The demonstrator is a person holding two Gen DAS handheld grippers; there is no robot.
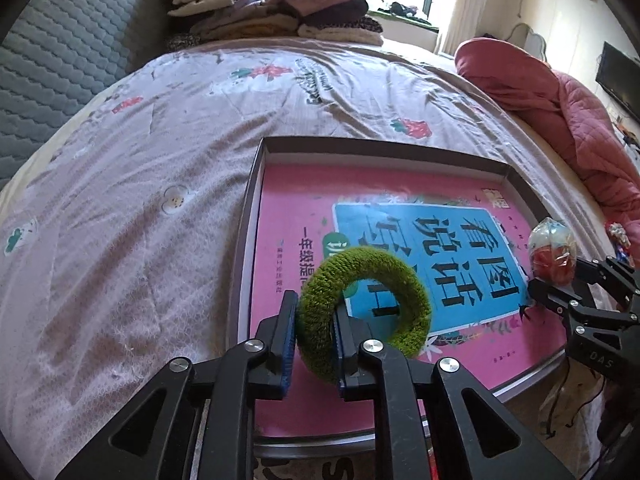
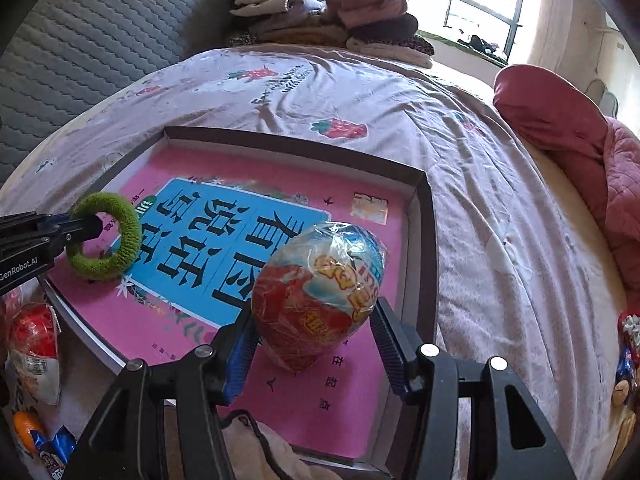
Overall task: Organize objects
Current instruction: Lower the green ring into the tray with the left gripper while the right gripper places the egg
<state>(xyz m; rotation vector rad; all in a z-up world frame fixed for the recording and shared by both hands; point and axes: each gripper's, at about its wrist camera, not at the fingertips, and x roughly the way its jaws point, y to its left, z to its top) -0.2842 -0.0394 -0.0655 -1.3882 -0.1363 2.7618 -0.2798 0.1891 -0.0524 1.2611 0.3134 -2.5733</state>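
Left wrist view — left gripper (image 1: 314,320): low at 6 o'clock, its fingers (image 1: 286,340) set on either side of the green knitted ring (image 1: 362,306); one finger passes through the ring's hole, the other lies on its outer side, so the near band of the ring sits between the pads and looks pinched
Left wrist view — ring: stands up on edge over the pink book (image 1: 304,216), reaching from the gripper toward 2 o'clock
Left wrist view — tray (image 1: 256,184): shallow dark-rimmed box lid on the bed, filling the middle toward 3 o'clock, with the pink book lying flat inside it
Left wrist view — right gripper (image 1: 560,280): enters at 3 o'clock holding the wrapped egg (image 1: 554,252) over the tray's right rim
Left wrist view — surroundings: printed bedsheet (image 1: 160,160) across 9 to 12 o'clock, a pile of folded clothes (image 1: 288,4) at 12 o'clock, a pink quilted jacket (image 1: 560,112) at 2 o'clock
Right wrist view — right gripper (image 2: 316,328): at 6 o'clock, fingers (image 2: 390,344) spread wide and clamped on both flanks of the wrapped egg (image 2: 320,296)
Right wrist view — egg: large, foil-wrapped in red, blue and yellow, narrow end down, over the near right part of the pink book (image 2: 360,380) inside the tray (image 2: 424,216); I cannot tell whether its tip touches the book
Right wrist view — left gripper (image 2: 90,228): comes in at 9 o'clock with the green ring (image 2: 120,236) on its tip, over the book's left edge
Right wrist view — loose items: packaged snacks (image 2: 34,344) at 8 o'clock outside the tray
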